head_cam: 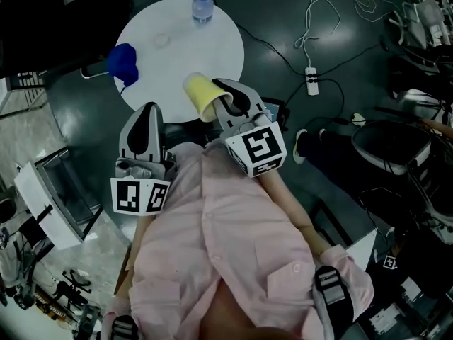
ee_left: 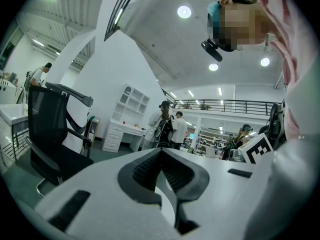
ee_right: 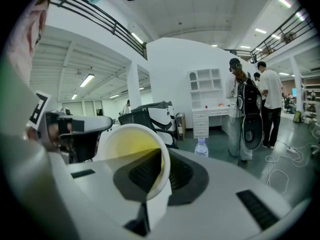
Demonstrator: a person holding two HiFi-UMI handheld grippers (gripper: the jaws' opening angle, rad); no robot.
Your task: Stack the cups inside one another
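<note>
In the head view a yellow cup hangs tilted over the near edge of the round white table. My right gripper is shut on the wall of the yellow cup, one jaw inside the mouth and one outside, in the right gripper view. A blue cup rests at the table's left edge. My left gripper is held near my chest, left of the yellow cup and below the blue one. Its jaws meet at the tips with nothing between them.
A water bottle stands at the table's far side, and a small clear lid-like thing lies near the middle. A power strip and cables lie on the floor to the right. A black chair stands at right. People stand in the distance.
</note>
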